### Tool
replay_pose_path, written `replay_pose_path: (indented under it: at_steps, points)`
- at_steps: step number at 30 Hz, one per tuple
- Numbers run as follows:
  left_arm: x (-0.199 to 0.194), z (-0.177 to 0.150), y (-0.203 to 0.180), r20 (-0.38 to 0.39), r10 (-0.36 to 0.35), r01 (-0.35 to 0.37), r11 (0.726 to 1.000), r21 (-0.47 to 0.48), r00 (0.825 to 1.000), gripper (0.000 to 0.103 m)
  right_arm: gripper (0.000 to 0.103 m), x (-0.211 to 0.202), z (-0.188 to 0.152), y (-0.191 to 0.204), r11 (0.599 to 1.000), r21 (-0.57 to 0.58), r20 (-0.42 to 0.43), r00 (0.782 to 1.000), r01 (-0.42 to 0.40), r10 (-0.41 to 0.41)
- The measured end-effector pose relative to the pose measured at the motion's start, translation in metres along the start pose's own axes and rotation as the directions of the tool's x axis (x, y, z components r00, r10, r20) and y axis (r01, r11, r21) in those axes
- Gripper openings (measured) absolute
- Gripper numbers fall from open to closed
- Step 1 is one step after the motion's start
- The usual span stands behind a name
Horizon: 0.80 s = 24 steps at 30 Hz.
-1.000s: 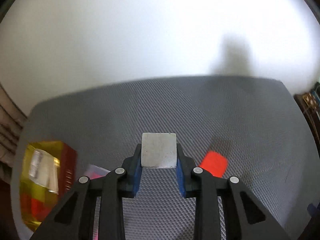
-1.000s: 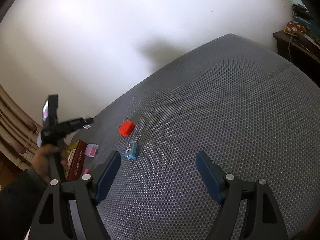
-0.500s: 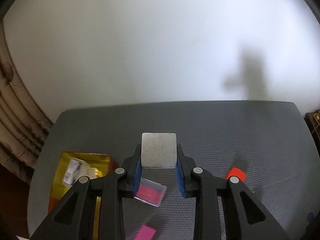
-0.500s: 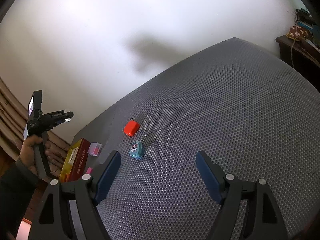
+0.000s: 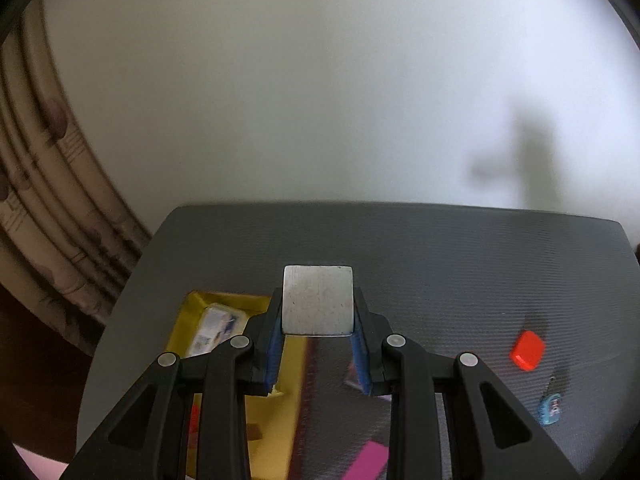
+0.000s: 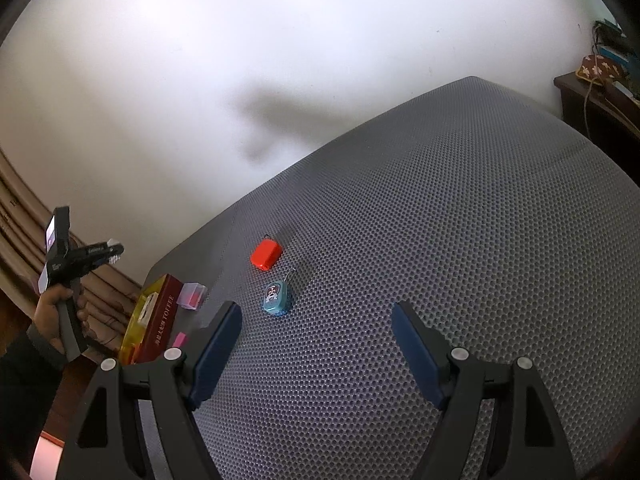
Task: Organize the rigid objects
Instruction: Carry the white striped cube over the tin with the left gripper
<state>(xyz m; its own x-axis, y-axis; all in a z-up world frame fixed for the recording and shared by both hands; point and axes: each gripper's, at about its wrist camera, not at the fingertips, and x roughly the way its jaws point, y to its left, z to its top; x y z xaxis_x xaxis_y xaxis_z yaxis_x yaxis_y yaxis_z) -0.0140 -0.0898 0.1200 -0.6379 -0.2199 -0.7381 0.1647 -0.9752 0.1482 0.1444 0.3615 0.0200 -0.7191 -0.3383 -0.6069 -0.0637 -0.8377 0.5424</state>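
- Nearest, the right hand-held gripper (image 6: 316, 350) hung released over the grey dimpled worktop (image 6: 460, 240), its blue pads wide apart with nothing between them.
- Just beyond its left pad lay a small teal tin (image 6: 276, 299) with a cartoon face, and a little farther on an orange block (image 6: 266, 254), the two near each other but apart.
- Toward the worktop's left edge sat a yellow box (image 5: 236, 364) with a dark red side lettered "TOFFEE", holding a small white packet (image 5: 214, 330); a clear case with pink inside (image 6: 193, 295) stood just beside it, and a flat pink piece (image 5: 366, 462) lay nearer on the mat.
- Farthest left, a person's hand (image 6: 56, 316) held the left hand-held gripper (image 5: 318, 322) raised above that box, clenched on a pale grey square block (image 5: 318, 300) gripped between its blue pads.
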Motion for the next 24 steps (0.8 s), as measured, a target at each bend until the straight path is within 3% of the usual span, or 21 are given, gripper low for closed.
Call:
replay_pose_path:
  at_steps: [13,24]
  points:
    - [0.033,-0.042,0.077,-0.113,0.024,-0.035,0.994,-0.099,0.993,0.026,0.080,0.005,-0.003,0.003,1.000,-0.007,-0.014,1.000,0.003,-0.003]
    - [0.078,-0.099,0.117,-0.271,-0.020,-0.030,0.983,-0.180,0.962,0.026,0.080,0.016,-0.006,0.002,1.000,-0.005,-0.030,0.999,0.015,-0.015]
